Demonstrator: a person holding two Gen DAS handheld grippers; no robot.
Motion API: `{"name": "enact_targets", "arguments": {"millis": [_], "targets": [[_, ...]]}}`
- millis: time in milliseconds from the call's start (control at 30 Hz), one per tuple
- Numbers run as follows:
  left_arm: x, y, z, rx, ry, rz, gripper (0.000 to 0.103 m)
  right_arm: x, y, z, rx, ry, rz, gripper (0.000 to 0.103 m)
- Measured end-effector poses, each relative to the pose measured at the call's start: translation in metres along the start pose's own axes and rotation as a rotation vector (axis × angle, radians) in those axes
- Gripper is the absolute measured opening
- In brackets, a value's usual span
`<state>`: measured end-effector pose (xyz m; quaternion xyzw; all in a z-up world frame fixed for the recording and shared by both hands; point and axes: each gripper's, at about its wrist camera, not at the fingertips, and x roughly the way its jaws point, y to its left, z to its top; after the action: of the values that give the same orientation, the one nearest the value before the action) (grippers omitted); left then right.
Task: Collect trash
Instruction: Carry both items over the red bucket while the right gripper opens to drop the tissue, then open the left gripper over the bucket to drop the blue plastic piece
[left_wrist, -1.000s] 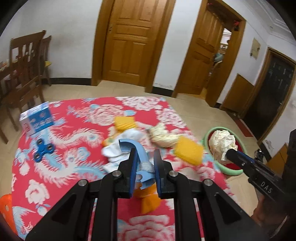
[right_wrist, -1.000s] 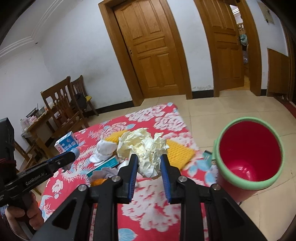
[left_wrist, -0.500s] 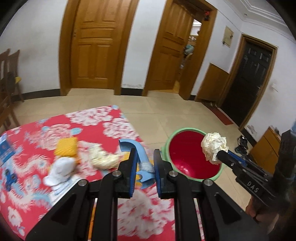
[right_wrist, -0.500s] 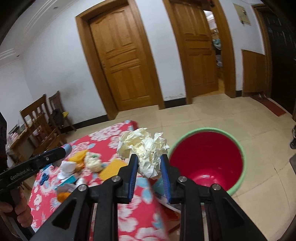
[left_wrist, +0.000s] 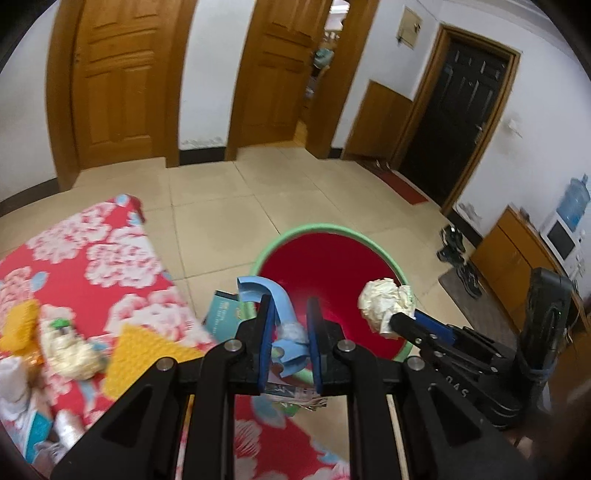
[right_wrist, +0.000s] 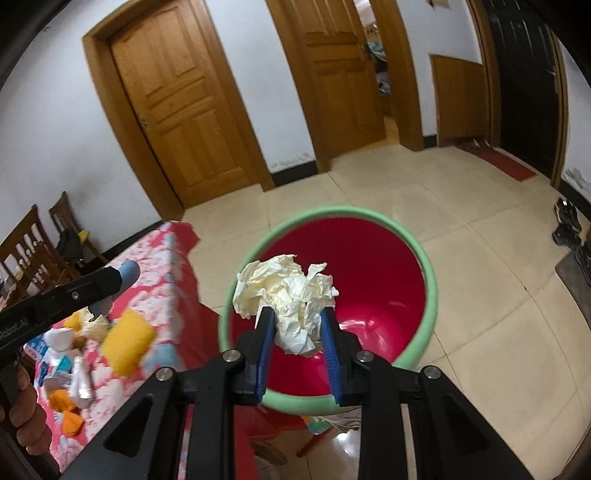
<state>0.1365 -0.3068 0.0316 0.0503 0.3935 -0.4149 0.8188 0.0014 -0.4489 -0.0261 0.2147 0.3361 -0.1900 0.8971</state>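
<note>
The red plastic bin with a green rim (right_wrist: 430, 280) stands on the tiled floor just off the corner of the tabletop, which is covered by a red cloth with white flowers (left_wrist: 92, 258). In the right wrist view the bin fills the centre; in the left wrist view it sits at about 1 o'clock beyond the fingers.

The right gripper (right_wrist: 297, 325) has its blue-padded fingers clamped on a crumpled ball of cream paper (right_wrist: 284, 291), held above the bin's open mouth. The left wrist view shows the same paper ball (left_wrist: 386, 301) from the side, at 3 o'clock, over the bin's near right rim.

The left gripper (left_wrist: 288, 325) has its fingers closed narrowly on a curved light-blue plastic piece (left_wrist: 273, 295), with a bit of whitish wadding pinched alongside it; this hangs over the bin's near left rim. From the right wrist view only the tip of that gripper shows, at 9 o'clock.

On the cloth lie yellow sponge blocks (left_wrist: 147, 354), a pale crumpled wad (left_wrist: 72, 354) and a teal carton (left_wrist: 225, 314) at the tabletop edge, touching the bin; other scraps are blurred.
</note>
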Motion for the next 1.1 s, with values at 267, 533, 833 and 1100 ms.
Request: {"name": "enact_targets", "arguments": {"millis": [267, 533, 833, 1100], "targets": [[0.047, -0.012, 0.000, 0.013, 0.067, -0.020, 0.017, 0.023, -0.027, 0.001, 0.036, 0.031, -0.044, 0.035], [0.074, -0.019, -0.001, 0.011, 0.110, -0.023, 0.017, 0.016, -0.034, 0.003, 0.038, -0.009, -0.046, 0.051], [0.096, -0.032, 0.000, 0.061, 0.155, -0.056, 0.017, -0.003, -0.049, 0.007, 0.108, -0.069, -0.056, 0.054], [0.100, -0.036, -0.001, 0.068, 0.195, -0.069, 0.029, -0.008, -0.054, 0.004, 0.132, -0.071, -0.060, 0.056]]}}
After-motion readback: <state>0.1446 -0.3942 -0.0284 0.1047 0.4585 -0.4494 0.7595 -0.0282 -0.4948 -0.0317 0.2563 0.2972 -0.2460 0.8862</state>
